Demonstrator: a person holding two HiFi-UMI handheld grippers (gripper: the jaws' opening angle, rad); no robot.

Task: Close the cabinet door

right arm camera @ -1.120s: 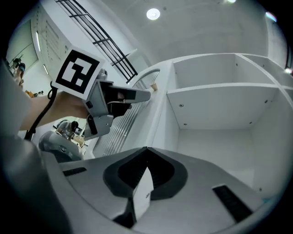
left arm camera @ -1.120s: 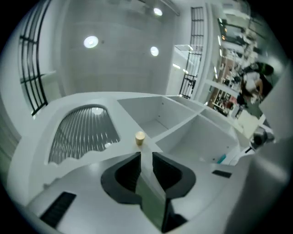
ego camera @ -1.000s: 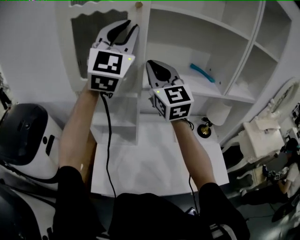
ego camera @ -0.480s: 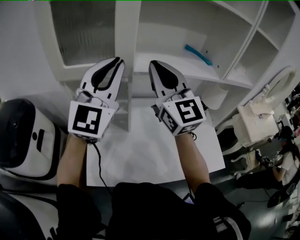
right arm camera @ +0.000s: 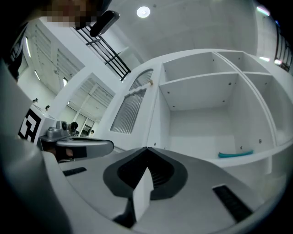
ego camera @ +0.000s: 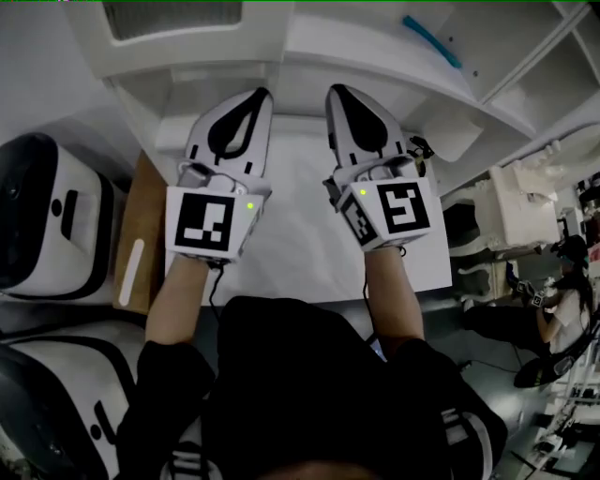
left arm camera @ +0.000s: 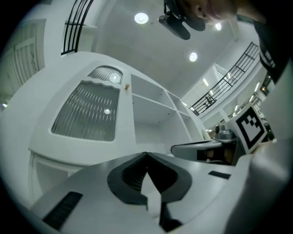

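Find door at upper left of left gripper view, apparently flush beside shelves. Note left gripper and right gripper mid-frame in head view: jaws pressed together, nothing held. If ajar, push with closed tips on frame near knob, not ribbed pane.

cabinet door: cut off by head view's top edge | teal object: too small to identify

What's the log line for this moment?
left gripper: jaws shut, empty | right gripper: jaws shut, empty | cabinet door: looks closed
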